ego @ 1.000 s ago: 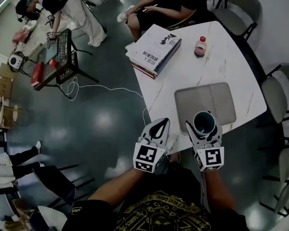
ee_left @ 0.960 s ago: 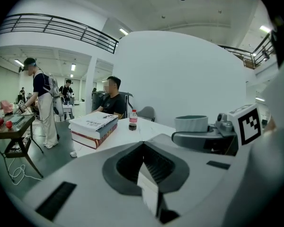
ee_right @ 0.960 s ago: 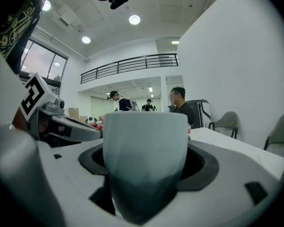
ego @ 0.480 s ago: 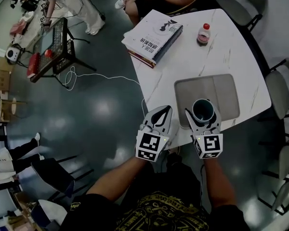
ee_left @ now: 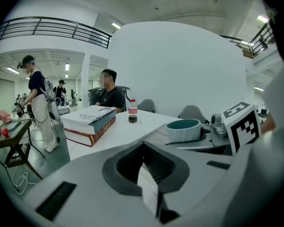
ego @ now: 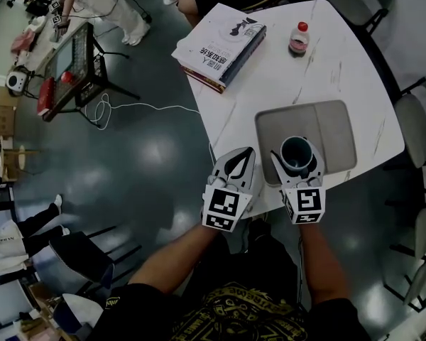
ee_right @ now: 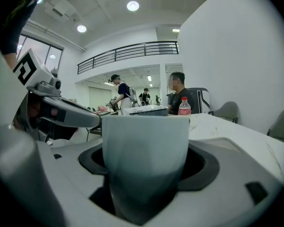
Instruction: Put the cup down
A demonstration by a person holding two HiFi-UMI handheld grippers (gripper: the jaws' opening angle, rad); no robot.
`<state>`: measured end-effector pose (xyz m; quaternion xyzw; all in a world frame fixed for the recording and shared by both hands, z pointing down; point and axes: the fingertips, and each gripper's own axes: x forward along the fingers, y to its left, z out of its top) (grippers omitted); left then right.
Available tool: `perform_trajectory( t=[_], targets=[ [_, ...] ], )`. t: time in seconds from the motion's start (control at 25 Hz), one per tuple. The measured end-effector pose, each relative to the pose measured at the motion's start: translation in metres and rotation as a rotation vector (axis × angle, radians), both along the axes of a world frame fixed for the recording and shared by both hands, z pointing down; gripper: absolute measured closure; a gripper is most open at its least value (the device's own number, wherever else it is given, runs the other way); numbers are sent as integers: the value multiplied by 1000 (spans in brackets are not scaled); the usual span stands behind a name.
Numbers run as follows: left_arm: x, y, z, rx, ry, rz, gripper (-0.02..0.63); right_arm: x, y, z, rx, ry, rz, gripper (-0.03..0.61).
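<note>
A pale cup (ego: 297, 151) with a teal inside stands upright between the jaws of my right gripper (ego: 297, 160), which is shut on it. In the head view the cup is over the front left part of the grey tray (ego: 334, 130); whether it touches the tray is hidden. The right gripper view is filled by the cup (ee_right: 146, 160), clasped by both jaws of the right gripper (ee_right: 146, 174). My left gripper (ego: 247, 153) is shut and empty just left of the tray, at the table's front edge. From the left gripper (ee_left: 144, 160) view, the cup (ee_left: 183, 129) is at the right.
The white marble table (ego: 270, 77) carries a stack of books (ego: 220, 45) at its far left and a small red-capped bottle (ego: 297, 38) at the back. A person sits beyond the table. Chairs (ego: 415, 130) stand along its right side. A low side table (ego: 71, 69) is far left.
Both grippers have moved forward together. The cup has gone from the tray's front edge to further in over the tray. The jaws have not changed.
</note>
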<state>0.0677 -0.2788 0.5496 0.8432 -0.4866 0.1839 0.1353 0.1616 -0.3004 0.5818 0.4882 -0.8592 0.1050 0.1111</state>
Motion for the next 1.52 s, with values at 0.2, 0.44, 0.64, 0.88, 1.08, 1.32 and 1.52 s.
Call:
perform_trajectory(
  t=[0.2,0.44,0.64,0.88,1.08,1.32,1.52],
  targets=[
    [3,2,8,-11,-7,6,612,-1,-1,3,8,-1,-1,206],
    [8,3,10,-14,-3,12,612,-1,3,3,10,-1,-11,201],
    [13,5,10,-20,4,27,612,4,9,5,-6,33,-8,175],
    [17,7,8,-18,9,38,612,5,14,8,-25,42,-14,143],
    [20,9,2,-7,14,48,612,7,22,11,-43,47,-14,133],
    [21,15,-5,2,20,65,612,13,34,18,-60,38,4,133],
    [22,18,-13,14,31,81,612,20,41,15,-65,53,38,132]
  ],
)
